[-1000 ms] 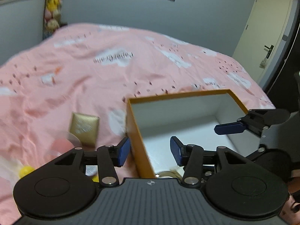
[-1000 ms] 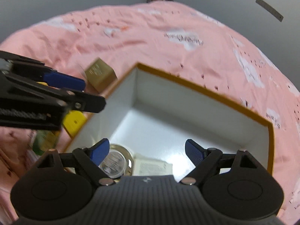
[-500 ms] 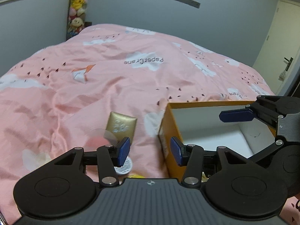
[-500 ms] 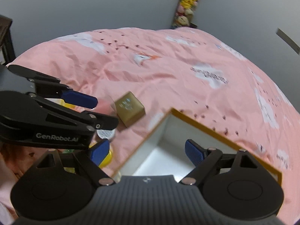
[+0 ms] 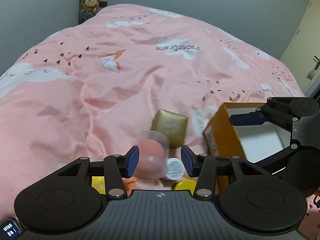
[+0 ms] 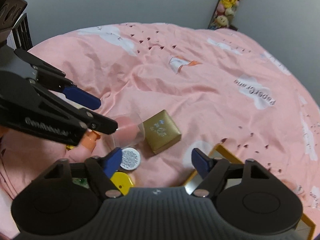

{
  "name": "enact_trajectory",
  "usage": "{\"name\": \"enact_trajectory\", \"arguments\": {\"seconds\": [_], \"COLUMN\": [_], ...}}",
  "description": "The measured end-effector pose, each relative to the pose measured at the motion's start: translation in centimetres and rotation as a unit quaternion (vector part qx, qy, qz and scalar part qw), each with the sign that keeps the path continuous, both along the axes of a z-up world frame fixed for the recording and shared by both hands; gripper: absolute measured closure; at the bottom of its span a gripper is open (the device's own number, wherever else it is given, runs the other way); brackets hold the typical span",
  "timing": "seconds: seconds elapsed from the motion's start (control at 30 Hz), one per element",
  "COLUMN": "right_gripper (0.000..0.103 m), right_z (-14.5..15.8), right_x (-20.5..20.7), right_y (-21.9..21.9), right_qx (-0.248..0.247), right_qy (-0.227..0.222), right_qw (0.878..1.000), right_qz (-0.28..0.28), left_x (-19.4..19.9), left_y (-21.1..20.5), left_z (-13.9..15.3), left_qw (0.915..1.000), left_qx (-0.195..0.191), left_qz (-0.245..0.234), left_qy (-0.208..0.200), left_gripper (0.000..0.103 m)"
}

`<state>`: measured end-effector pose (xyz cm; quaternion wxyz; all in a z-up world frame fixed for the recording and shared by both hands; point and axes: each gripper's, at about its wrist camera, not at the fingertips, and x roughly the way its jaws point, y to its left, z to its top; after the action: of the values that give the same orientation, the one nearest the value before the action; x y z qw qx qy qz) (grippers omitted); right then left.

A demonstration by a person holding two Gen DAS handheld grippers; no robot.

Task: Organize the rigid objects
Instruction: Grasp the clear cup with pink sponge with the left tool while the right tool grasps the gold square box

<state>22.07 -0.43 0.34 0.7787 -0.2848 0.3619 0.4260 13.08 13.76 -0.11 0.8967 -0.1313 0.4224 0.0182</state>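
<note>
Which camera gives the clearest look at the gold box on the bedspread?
The right wrist view: the gold box lies whole and unobstructed, its printed lid and two side faces visible. In the left wrist view the gold box sits beyond the open left gripper, blurred, its near corner overlapped by the clear container holding something pink.

A bed (image 5: 124, 76) under a pink cloud-print cover fills a grey-walled room (image 5: 40, 8), plush toys (image 6: 228, 2) stacked in the corner.

Both tools are black plastic. The left gripper (image 5: 160, 158) and the right gripper (image 6: 156, 159) have blue fingertips (image 5: 132, 161), silver screws, round bumps and a ridged middle. A dark watch (image 5: 9, 227) shows bottom left.
</note>
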Motion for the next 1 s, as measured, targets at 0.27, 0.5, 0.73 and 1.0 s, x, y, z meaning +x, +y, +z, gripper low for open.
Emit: {"name": "enact_trajectory", "arguments": {"seconds": [0.27, 0.5, 0.73, 1.0], "right_gripper": [0.034, 0.034, 0.034, 0.027], "right_z": [-2.8, -4.0, -5.1, -6.5], "right_x": [1.9, 2.3, 2.8, 2.9], "right_y": [2.4, 3.4, 4.6, 5.8], "right_qx": [-0.036, -0.093, -0.132, -0.176], "right_qy": [0.01, -0.025, -0.045, -0.083], "right_qw": [0.999, 0.989, 0.977, 0.959], "right_qz": [0.035, 0.11, 0.164, 0.208], "left_x": [0.7, 2.4, 3.6, 4.1], "left_y": [-0.6, -2.1, -2.0, -1.7], "left_z": [-2.6, -3.7, -5.6, -6.8], "left_qw": [0.999, 0.9975, 0.9963, 0.997], "left_qx": [-0.002, 0.066, 0.064, 0.055], "left_qz": [0.041, 0.014, 0.025, 0.015], "left_qy": [0.016, 0.02, 0.051, 0.053], "left_gripper": [0.04, 0.028, 0.027, 0.028]}}
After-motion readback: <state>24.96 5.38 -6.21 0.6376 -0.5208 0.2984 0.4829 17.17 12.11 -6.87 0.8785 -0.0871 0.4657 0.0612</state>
